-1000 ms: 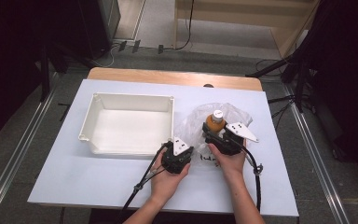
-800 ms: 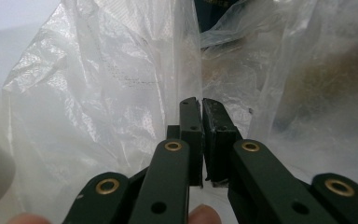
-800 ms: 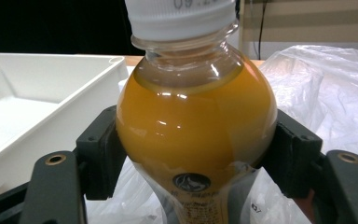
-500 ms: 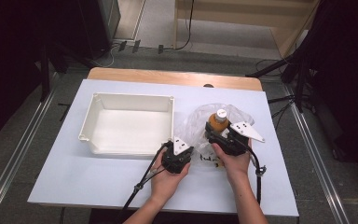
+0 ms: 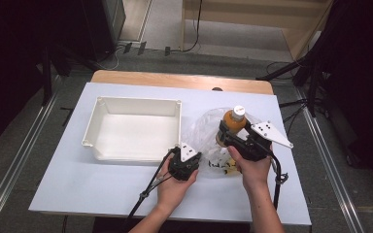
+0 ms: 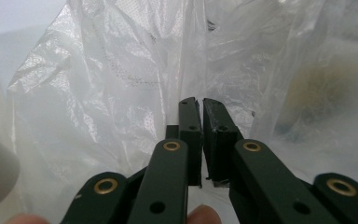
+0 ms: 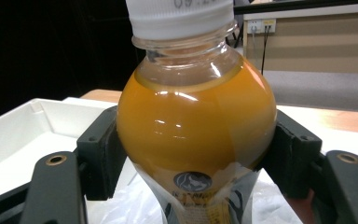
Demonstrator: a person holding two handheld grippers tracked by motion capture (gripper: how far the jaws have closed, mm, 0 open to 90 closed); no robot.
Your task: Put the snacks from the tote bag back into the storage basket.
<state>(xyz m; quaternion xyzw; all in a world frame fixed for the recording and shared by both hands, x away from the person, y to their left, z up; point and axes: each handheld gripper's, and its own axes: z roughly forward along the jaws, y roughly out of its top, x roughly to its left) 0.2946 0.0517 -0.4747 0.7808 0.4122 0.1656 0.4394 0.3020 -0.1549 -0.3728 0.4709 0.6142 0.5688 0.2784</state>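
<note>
Gripping the orange juice bottle around its belly, the right claw holds it upright above the plastic bag; the left claw, pressed together, pinches the bag's edge.

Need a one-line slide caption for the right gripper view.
Right gripper clamps an orange drink bottle with a white cap above a clear plastic bag, white tray behind.
</note>
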